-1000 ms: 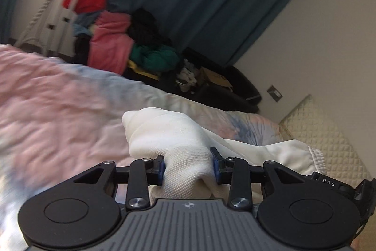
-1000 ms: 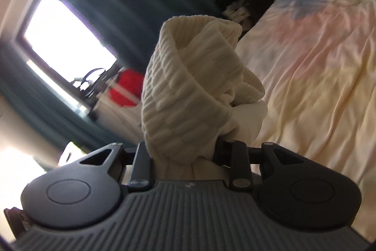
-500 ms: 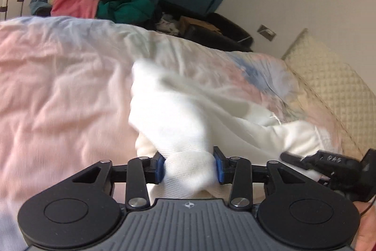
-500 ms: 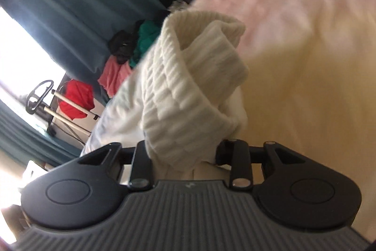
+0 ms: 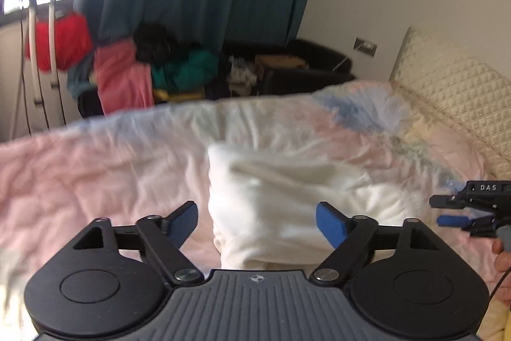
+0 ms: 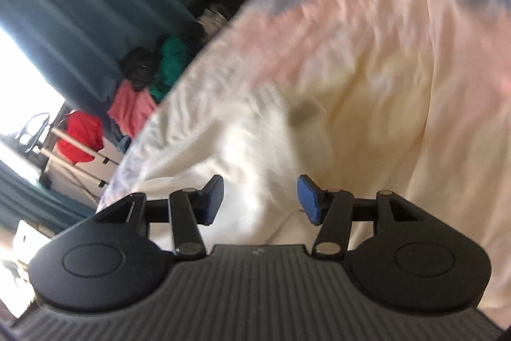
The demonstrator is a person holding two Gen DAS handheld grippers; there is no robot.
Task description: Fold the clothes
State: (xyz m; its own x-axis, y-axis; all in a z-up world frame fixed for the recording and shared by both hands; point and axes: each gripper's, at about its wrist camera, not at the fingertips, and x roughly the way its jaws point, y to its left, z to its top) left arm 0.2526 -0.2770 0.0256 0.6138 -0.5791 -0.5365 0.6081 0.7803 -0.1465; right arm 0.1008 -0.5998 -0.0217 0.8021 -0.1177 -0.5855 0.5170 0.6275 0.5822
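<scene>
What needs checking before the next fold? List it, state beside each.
1. Left gripper jaws open, off the cloth: ok.
2. Right gripper jaws open, holding nothing: ok.
3. White garment resting on the bedspread: ok.
4. Garment lying flat and smooth: not ok, it looks bunched and creased.
5. Edges squared up for the next fold: cannot tell, both views are blurred.
6. Right gripper apart from left: ok, it shows at the left view's right edge.

- left gripper let go, jaws now spread wide, white garment dropped onto the bedspread
- right gripper released its bunched cuff too
</scene>
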